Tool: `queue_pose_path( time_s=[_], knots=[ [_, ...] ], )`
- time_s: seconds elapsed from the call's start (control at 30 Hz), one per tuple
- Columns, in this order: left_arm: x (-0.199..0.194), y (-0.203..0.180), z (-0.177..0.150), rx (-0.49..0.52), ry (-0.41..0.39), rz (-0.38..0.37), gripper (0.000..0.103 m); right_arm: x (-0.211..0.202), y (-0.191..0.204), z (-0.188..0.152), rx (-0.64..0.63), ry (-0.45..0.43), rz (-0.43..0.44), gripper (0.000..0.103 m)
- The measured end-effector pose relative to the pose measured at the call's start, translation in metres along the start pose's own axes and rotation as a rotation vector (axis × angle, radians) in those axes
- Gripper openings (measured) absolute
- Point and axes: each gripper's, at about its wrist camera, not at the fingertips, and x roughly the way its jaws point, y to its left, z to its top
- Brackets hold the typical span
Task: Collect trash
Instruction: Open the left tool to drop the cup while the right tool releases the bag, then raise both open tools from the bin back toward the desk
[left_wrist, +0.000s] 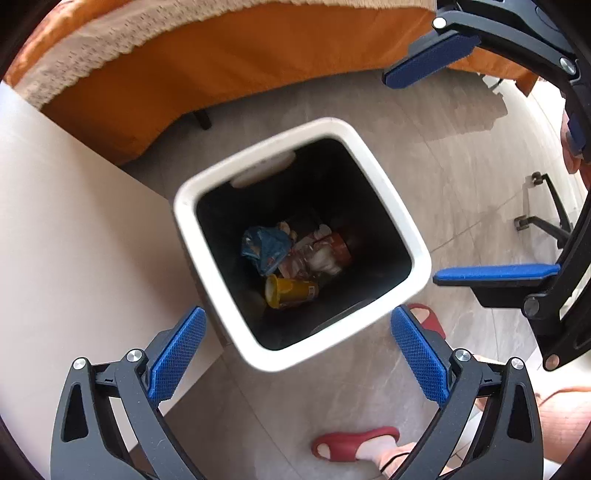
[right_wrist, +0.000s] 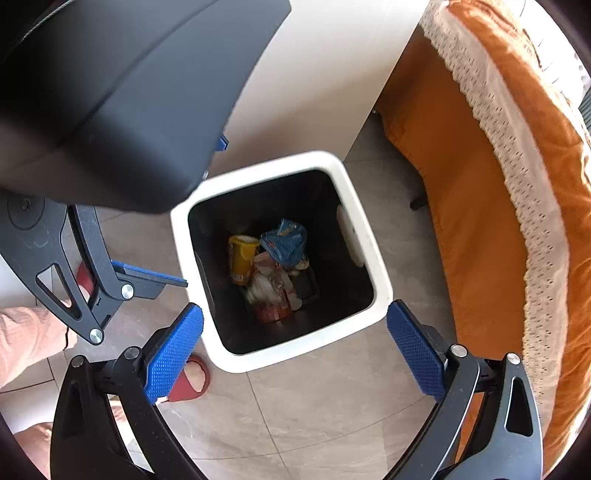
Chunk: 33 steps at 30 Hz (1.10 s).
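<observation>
A white-rimmed trash bin (left_wrist: 391, 206) stands on the floor below both grippers; it also shows in the right wrist view (right_wrist: 373, 266). Inside lie a yellow cup (left_wrist: 290, 291) (right_wrist: 242, 258), a crumpled blue wrapper (left_wrist: 264, 247) (right_wrist: 284, 242) and red-and-white packaging (left_wrist: 325, 249) (right_wrist: 271, 295). My left gripper (left_wrist: 297, 343) is open and empty above the bin's near rim. My right gripper (right_wrist: 293, 332) is open and empty above the bin; it shows in the left wrist view (left_wrist: 469, 173) at the upper right, jaws wide apart.
A white table (left_wrist: 66, 229) (right_wrist: 325, 74) stands beside the bin. An orange bed cover with lace trim (left_wrist: 229, 55) (right_wrist: 498, 184) runs behind. The person's feet in red slippers (left_wrist: 354, 443) (right_wrist: 192, 380) stand on the grey tile floor. A chair base (left_wrist: 543, 218) is at right.
</observation>
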Motion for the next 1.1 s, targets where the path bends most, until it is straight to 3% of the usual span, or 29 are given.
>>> queue_pose_path(
  time_s=[0.3, 0.7, 0.83, 1.1],
  knots=[
    [-0.116, -0.003, -0.008, -0.092, -0.132, 0.042, 0.098, -0.109, -0.003, 0.018, 0.108, -0.073, -0.025, 0.099],
    [-0.306, 0.003, -0.051, -0.292, -0.329, 0.115, 0.098, -0.288, 0.012, 0.048, 0.324, -0.294, -0.075, 0.099],
    [-0.354, 0.006, -0.064, -0.328, -0.385, 0.143, 0.098, -0.334, 0.017, 0.062, 0.332, -0.365, -0.101, 0.099],
    [-0.448, 0.032, -0.104, -0.451, -0.479, 0.272, 0.098, -0.406, 0.036, 0.111, 0.295, -0.522, -0.104, 0.099]
  ],
)
